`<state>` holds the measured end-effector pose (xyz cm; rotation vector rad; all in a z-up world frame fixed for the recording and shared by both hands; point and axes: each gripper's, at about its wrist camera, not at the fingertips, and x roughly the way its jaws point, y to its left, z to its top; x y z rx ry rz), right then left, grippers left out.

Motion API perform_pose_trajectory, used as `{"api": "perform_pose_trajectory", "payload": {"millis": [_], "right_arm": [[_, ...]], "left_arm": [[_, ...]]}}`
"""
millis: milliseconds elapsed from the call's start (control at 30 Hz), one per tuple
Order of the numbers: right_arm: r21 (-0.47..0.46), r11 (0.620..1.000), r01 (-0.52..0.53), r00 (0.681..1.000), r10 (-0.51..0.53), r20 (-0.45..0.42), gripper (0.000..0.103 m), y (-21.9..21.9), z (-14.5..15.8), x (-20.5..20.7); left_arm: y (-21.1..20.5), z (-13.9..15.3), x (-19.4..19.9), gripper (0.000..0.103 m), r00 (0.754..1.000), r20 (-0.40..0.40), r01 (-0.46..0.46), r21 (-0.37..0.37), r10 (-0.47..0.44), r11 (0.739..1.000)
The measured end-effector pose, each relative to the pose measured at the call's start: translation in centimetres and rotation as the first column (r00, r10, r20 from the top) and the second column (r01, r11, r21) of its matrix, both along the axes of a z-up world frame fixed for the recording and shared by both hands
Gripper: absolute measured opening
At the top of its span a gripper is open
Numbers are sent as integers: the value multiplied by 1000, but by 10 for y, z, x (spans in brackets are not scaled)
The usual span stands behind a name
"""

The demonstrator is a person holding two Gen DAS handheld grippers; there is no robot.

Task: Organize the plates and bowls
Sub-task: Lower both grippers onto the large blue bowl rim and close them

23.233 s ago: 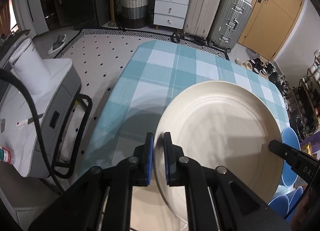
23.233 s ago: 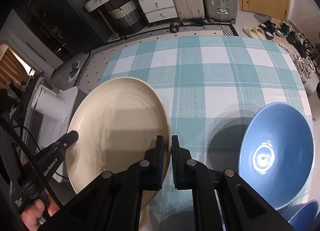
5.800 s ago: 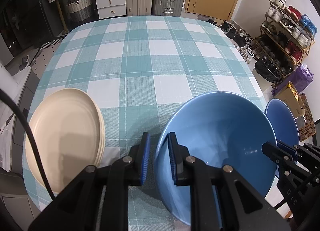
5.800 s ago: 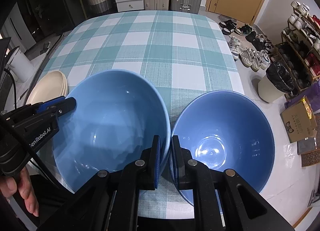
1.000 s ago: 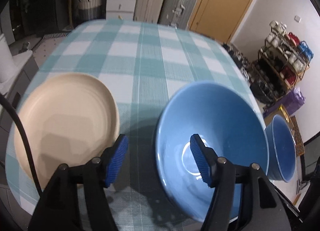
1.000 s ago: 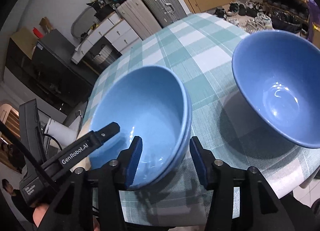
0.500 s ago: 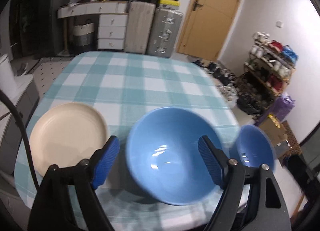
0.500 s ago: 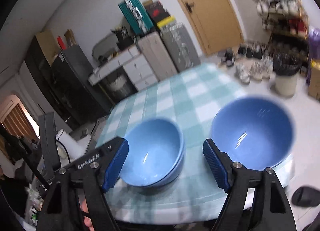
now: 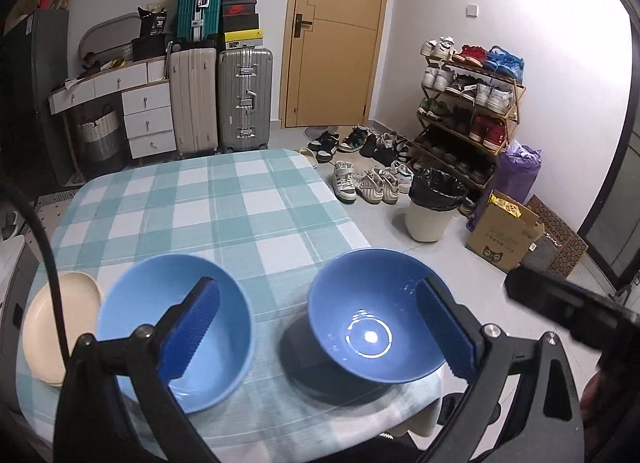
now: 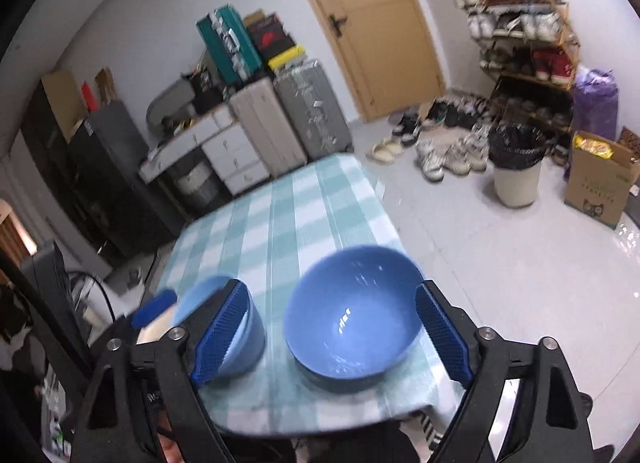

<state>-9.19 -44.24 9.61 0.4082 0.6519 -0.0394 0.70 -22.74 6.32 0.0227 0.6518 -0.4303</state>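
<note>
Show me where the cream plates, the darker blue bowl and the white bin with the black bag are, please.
cream plates (image 9: 42,327), left wrist view, on the flat middle of the top plate.
darker blue bowl (image 9: 360,303), left wrist view, on its inner wall.
white bin (image 9: 426,223), left wrist view, on its white side.

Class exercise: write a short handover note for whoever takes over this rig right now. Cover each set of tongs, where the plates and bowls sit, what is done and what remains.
Left tongs: open, empty, raised above the table.
Right tongs: open, empty, likewise raised.
Cream plates: stacked at the near left corner of the checked table.
Lighter blue bowls: beside the plates; the right wrist view suggests they are nested.
Darker blue bowl: alone at the near right edge.
Done: plates stacked, lighter bowls apparently stacked.
Left: probably nest the darker bowl with the others.
</note>
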Motion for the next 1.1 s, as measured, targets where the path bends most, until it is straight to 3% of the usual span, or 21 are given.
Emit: {"api": "perform_pose_trajectory", "payload": {"millis": [367,533,900,1000,1100], "right_arm": [[29,998,-59,992,62,-108,90,-39,-53,23],[44,997,-59,984,66,-163,90,-48,-74,48],[54,996,-69,976,79,-203,90,-58,-98,79],[73,995,-64,972,78,-220,90,-61,-104,86],[88,994,-64,968,83,-238,83,-64,-109,93]], "left_arm": [[-34,-44,14,102,997,-74,2,74,4,997],[-39,-62,25,102,991,-134,7,54,0,999],[-50,-92,47,102,950,-310,16,-3,-16,1000],[-51,-97,52,101,945,-328,7,-13,-11,1000],[-50,-98,56,101,946,-323,-13,-15,8,1000]]}}
